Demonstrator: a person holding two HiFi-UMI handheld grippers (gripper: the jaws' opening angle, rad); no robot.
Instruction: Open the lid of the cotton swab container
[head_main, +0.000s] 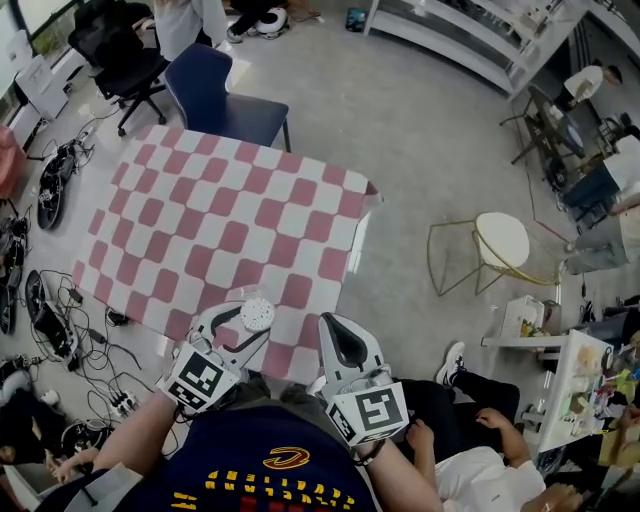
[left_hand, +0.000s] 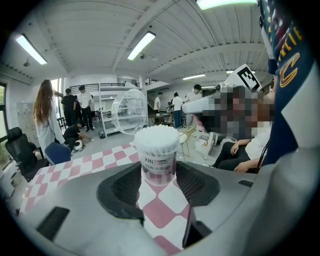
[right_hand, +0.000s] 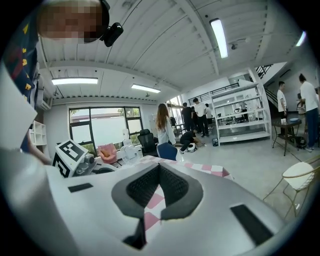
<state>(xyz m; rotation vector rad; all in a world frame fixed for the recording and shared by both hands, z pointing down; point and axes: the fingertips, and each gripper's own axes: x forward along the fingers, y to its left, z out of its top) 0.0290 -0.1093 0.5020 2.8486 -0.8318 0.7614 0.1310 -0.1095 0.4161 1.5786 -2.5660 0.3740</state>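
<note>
Cotton swab container (left_hand: 157, 152) sits at the near edge of the checkered table (head_main: 220, 210). It is packed full of white swabs, and its clear lid (left_hand: 129, 111) is tipped back, open. Left gripper (left_hand: 157, 182) clamps its sides. Right gripper (right_hand: 159, 187) has jaws pressed together, empty, alongside.

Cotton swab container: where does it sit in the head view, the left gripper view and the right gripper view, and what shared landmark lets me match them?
Head view: cotton swab container at bottom centre, by the table's near edge, between the jaws of the left gripper.
Left gripper view: centre, upright between its jaws.
Right gripper view: cannot be told for sure.
Shared landmark: the pink-and-white checked tablecloth, in all three.
</note>
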